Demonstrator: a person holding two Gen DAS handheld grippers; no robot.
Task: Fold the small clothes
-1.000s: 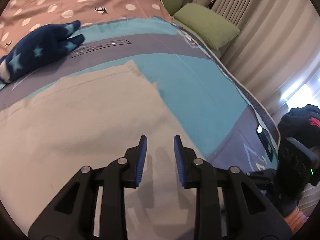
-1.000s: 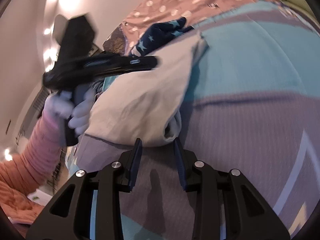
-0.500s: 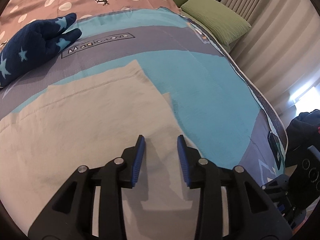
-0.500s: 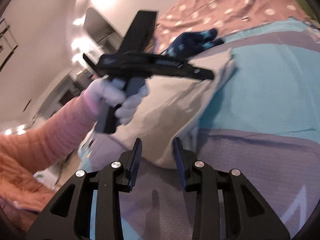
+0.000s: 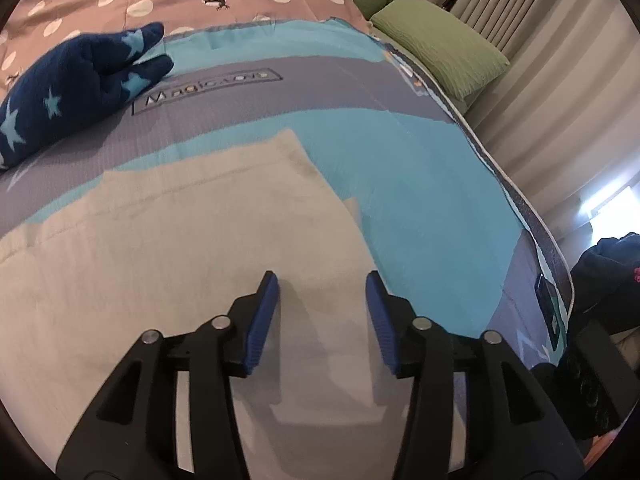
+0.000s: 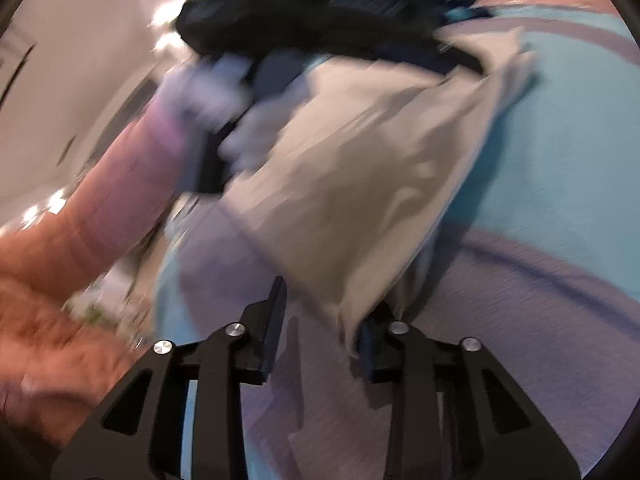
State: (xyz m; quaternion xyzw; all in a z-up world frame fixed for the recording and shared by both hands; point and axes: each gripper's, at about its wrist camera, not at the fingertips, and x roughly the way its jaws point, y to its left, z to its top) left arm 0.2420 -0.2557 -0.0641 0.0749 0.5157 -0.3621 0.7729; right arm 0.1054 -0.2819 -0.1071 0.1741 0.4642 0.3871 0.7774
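Since 1 s ago, L gripper [image 5: 322, 312] has opened wider and pulled back a bit over the cloth [image 5: 168, 248]; R gripper [image 6: 320, 320] has opened too and swung, R view now heavily motion-blurred.

L gripper: jaws well apart, nothing between them, hovering over the cloth's near-right part. Can't tell if tips touch the fabric.

R gripper: jaws apart, near corner of cloth [image 6: 360, 184] sits just by the R pad, partly covering it. Blur too heavy to say if it's touching or pinched; looks like not clamped.

Cloth = beige garment, lying on the blue/grey mat [image 5: 420, 184] on the bed. L view shows it mostly flat, far corner pointing toward the mat's logo. R view shows stacked edges along its right side, so prob. at least one fold already in. Layers at the near corner look loose, not squared.

Progress, my guess: mid-task. First fold seems laid, both grippers let go. Left to do: another fold or two to get it compact, tidy edges, set aside.

Navy star garment [image 5: 76, 84] sits at the mat's far-left edge, bunched, well apart from the cloth; prob. next item or already done, can't tell. Green pillows [image 5: 436, 44] far right, off the mat, not involved.
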